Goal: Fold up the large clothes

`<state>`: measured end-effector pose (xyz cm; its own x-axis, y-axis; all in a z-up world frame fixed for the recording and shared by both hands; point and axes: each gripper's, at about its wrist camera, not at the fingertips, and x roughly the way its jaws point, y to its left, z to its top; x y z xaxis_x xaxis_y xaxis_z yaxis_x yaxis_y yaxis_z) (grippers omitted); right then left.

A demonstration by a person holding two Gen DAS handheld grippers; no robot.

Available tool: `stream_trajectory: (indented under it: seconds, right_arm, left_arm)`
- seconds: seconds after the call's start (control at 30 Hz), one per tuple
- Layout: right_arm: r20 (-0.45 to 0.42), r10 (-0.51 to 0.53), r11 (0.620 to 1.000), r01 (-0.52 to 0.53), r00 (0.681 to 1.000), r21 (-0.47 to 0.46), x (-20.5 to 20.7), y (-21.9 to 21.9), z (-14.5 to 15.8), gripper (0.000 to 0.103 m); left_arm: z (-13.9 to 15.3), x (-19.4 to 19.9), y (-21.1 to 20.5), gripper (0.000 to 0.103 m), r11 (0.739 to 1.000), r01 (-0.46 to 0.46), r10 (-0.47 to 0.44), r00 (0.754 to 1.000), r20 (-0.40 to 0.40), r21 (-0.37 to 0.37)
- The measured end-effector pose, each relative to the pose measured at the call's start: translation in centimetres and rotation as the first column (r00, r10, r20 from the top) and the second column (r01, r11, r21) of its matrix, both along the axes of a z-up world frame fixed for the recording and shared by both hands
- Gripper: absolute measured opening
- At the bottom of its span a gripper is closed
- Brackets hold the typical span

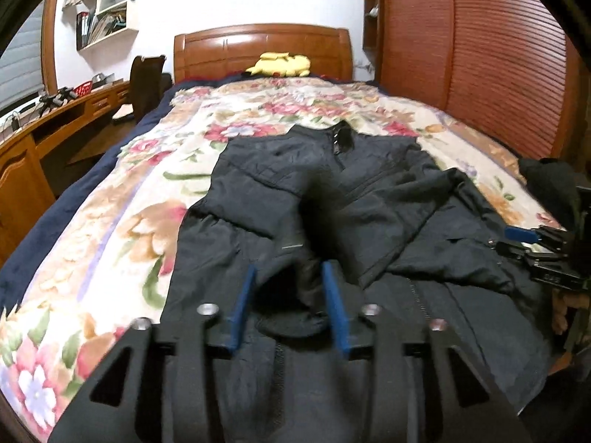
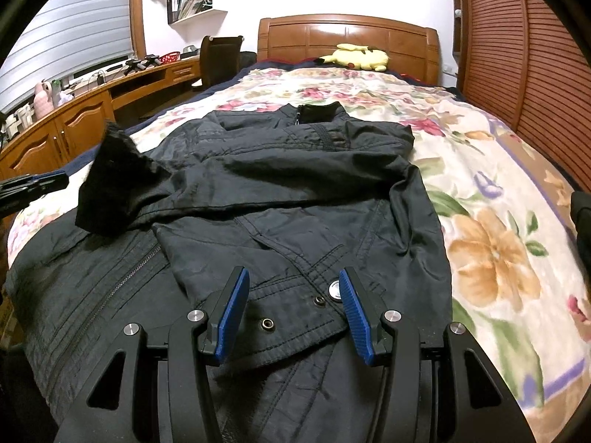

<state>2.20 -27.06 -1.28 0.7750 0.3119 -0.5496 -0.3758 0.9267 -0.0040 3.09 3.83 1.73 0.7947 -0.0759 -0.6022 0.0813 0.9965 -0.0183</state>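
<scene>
Dark jacket [image 2: 295,192] spread on floral bedspread [image 2: 491,251], mid-frame, left gripper [image 1: 290,280] parted around a sleeve cuff [image 1: 295,221] — right gripper [image 2: 293,288] open, empty, lower centre.

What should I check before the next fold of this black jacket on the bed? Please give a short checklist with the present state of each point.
1. Left gripper free of the sleeve cuff: ok, the fingers stand apart and do not pinch it.
2. Right gripper open over the hem, beside the snap button: ok.
3. Sleeve flat across the jacket: not ok, the cuff sticks up.
4. Front zipper fully closed: cannot tell.
5. Yellow plush toy clear of the jacket: ok, it lies far off by the headboard.
</scene>
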Motion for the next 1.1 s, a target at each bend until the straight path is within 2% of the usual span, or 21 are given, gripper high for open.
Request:
stream_trajectory:
  seconds: [0.13,0.23,0.57,0.77,0.87,0.93,0.97,1.0,1.03,1.1]
  right_arm:
    - [-0.001,0.0,1.0,0.0,1.0,0.004,0.0,-0.2,0.0,0.053]
    - [0.001,-0.001,1.0,0.001,1.0,0.011,-0.1,-0.4,0.1,0.053]
    - [0.0,-0.005,1.0,0.005,1.0,0.021,-0.2,-1.3,0.0,0.053]
    - [0.0,-0.005,1.0,0.005,1.0,0.019,-0.2,-1.3,0.1,0.053]
    - [-0.001,-0.007,1.0,0.007,1.0,0.02,-0.2,-1.3,0.1,0.053]
    - [-0.002,-0.007,1.0,0.007,1.0,0.021,-0.2,-1.3,0.1,0.053]
    - [-0.001,-0.008,1.0,0.008,1.0,0.021,-0.2,-1.3,0.1,0.053]
    - [-0.001,-0.008,1.0,0.008,1.0,0.02,-0.2,-1.3,0.1,0.053]
    - [-0.002,-0.008,1.0,0.009,1.0,0.019,-0.2,-1.3,0.1,0.053]
    - [-0.003,-0.009,1.0,0.009,1.0,0.015,-0.2,-1.4,0.0,0.053]
  left_arm:
    - [-0.2,0.0,-1.0,0.042,1.0,0.024,-0.024,1.0,-0.008,0.019]
    - [-1.1,0.8,-1.4,0.042,0.999,0.008,-0.007,0.999,-0.033,0.043]
    - [-4.2,2.1,-1.6,0.042,0.999,0.031,-0.027,0.99,-0.138,0.029]
    - [-5.9,2.8,-2.7,0.042,0.994,0.04,-0.02,0.981,-0.193,0.101]
    - [-6.3,3.1,-3.1,0.042,0.992,0.06,-0.035,0.977,-0.21,0.114]
    - [-6.5,3.2,-3.4,0.035,0.989,0.084,-0.055,0.973,-0.223,0.12]
    - [-6.5,3.3,-3.5,0.021,0.989,0.097,-0.068,0.971,-0.229,0.116]
    - [-6.4,3.3,-3.6,0.013,0.988,0.104,-0.076,0.971,-0.228,0.116]
    - [-5.9,3.0,-3.6,0.008,0.988,0.104,-0.077,0.975,-0.21,0.118]
    - [-4.5,2.0,-3.4,0.007,0.99,0.102,-0.086,0.983,-0.16,0.096]
